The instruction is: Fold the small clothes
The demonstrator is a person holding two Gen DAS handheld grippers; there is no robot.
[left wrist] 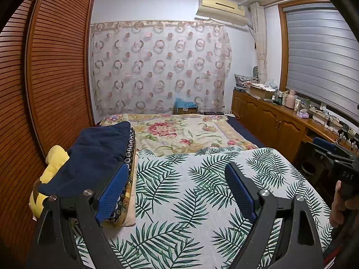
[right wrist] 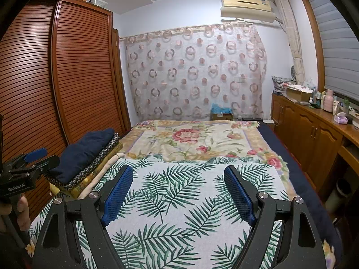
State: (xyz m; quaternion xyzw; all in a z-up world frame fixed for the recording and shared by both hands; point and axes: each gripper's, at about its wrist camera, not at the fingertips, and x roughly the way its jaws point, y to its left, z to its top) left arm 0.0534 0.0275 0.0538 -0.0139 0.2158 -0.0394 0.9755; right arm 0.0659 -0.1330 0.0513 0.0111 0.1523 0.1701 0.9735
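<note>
A stack of folded clothes (left wrist: 98, 154) lies at the left side of the bed, a navy piece on top, patterned dark and yellow pieces below it, and a yellow cloth (left wrist: 53, 168) beside it. In the right wrist view the same stack (right wrist: 87, 157) sits left of centre. My left gripper (left wrist: 177, 179) is open above the palm-leaf sheet (left wrist: 190, 201), its left finger close beside the stack, with nothing between the pads. My right gripper (right wrist: 178, 182) is open over the same sheet (right wrist: 179, 201), holding nothing. Each view shows the other gripper at its edge, held by a hand.
A floral blanket (left wrist: 179, 134) covers the far half of the bed. A slatted wooden wardrobe (left wrist: 56, 67) stands along the left. Wooden cabinets (left wrist: 269, 121) with bottles and boxes on top line the right under a window blind. A curtain (left wrist: 157, 67) hangs at the back.
</note>
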